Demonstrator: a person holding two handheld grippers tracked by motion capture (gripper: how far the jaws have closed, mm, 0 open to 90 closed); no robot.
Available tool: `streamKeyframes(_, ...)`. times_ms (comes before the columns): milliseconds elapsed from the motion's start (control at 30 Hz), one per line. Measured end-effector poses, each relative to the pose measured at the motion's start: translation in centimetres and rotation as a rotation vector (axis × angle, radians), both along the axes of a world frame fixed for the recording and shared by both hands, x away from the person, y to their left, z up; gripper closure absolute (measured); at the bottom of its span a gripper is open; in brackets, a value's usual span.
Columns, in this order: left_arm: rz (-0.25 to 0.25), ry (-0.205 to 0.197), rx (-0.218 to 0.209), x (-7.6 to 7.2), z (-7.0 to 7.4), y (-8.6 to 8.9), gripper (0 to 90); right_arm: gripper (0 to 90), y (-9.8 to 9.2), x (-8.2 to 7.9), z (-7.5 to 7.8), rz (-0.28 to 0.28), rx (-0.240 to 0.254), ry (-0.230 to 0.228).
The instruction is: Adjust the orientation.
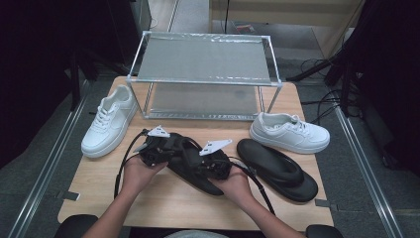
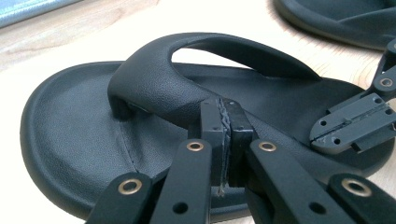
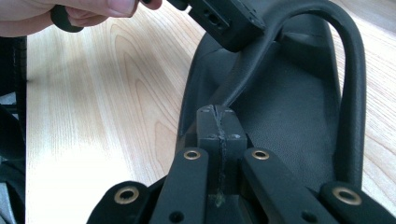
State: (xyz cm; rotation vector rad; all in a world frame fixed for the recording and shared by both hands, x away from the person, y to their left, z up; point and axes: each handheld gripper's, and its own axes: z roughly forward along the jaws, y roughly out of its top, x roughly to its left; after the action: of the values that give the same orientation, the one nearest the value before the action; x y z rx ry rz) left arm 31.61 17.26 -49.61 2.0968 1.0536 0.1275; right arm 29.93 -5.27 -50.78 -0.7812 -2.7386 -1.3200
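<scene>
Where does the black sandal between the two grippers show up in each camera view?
High view: the black sandal lies bottom centre, between both hands.
Left gripper view: sandal spans the frame, toe left.
Right gripper view: sandal runs up the right half.
Shared landmark: its strap.

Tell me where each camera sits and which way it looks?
High view: above the table's near side, looking forward and down at the shoe rack, sneakers and flip-flops; forearms and both hands show.
Left gripper view: rides the left hand-held gripper, facing the near flip-flop; its shut jaws show.
Right gripper view: rides the right hand-held gripper, facing the same flip-flop; shut jaws and fingers show.
Shared: all three see that flip-flop.
</scene>
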Motion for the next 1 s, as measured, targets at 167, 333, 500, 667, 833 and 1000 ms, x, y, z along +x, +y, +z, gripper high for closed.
streamKeyframes(167,-0.009,0.001,-0.002,0.5,-0.1,-0.2,89.6,90.0,0.1,0.1,0.0,-0.011,0.006,0.009)
streamKeyframes(333,-0.029,-0.007,-0.003,1.5,-0.1,-0.7,89.5,90.0,0.4,0.3,-0.1,-0.015,0.004,-0.003)
streamKeyframes(500,-0.034,-0.007,-0.006,2.3,-0.1,-0.9,89.5,90.0,0.6,0.7,-0.1,-0.028,0.011,-0.004)
streamKeyframes(667,-0.027,0.002,-0.022,2.5,0.0,-0.5,89.4,90.0,1.3,0.7,-0.2,-0.019,0.017,-0.010)
streamKeyframes(833,-0.029,0.010,-0.035,2.7,-0.1,-0.3,89.4,90.0,1.9,0.8,-0.3,-0.015,0.022,-0.016)
streamKeyframes(1000,-0.031,0.016,-0.031,3.0,0.0,-0.3,89.4,90.0,2.5,0.8,-0.3,-0.019,0.027,-0.018)
